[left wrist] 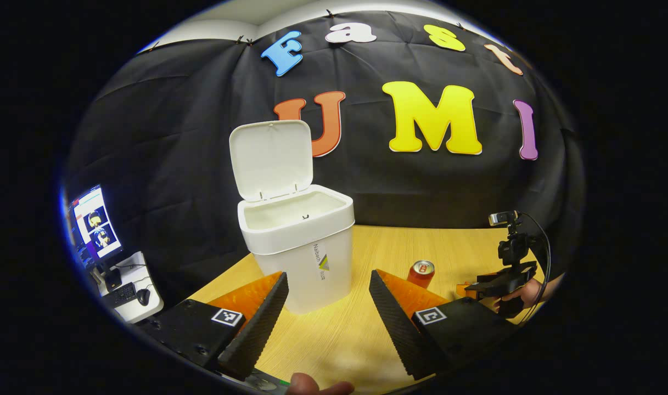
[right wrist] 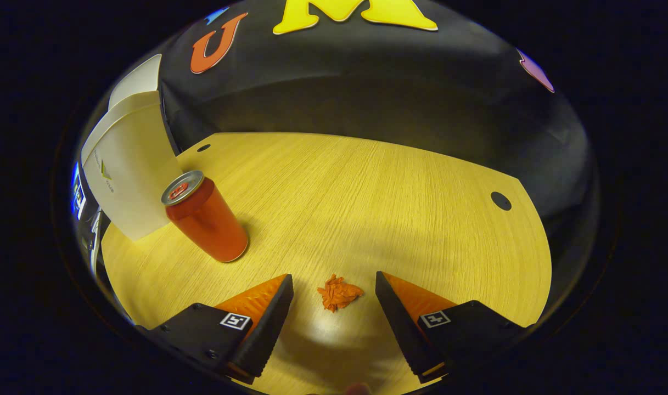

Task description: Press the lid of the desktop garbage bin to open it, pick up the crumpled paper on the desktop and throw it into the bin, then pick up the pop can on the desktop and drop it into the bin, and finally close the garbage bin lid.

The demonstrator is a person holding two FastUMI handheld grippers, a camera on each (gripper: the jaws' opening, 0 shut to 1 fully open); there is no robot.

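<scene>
Standing upright near bin point(right wrist: 128, 181), pop can point(right wrist: 205, 216), crumpled paper point(right wrist: 339, 292) between wide-open, empty right tongs point(right wrist: 334, 288)

The white bin point(left wrist: 298, 247) stands upright on the worktop point(left wrist: 366, 329), just ahead of the left claw point(left wrist: 328, 299), its lid point(left wrist: 271, 159) tipped up and back so the mouth is open. The red can point(right wrist: 205, 216) stands upright ahead and left of the right claw point(right wrist: 334, 302), close beside the bin. The crumpled orange paper point(right wrist: 338, 292) lies between that claw's spread fingers, touching neither.
</scene>
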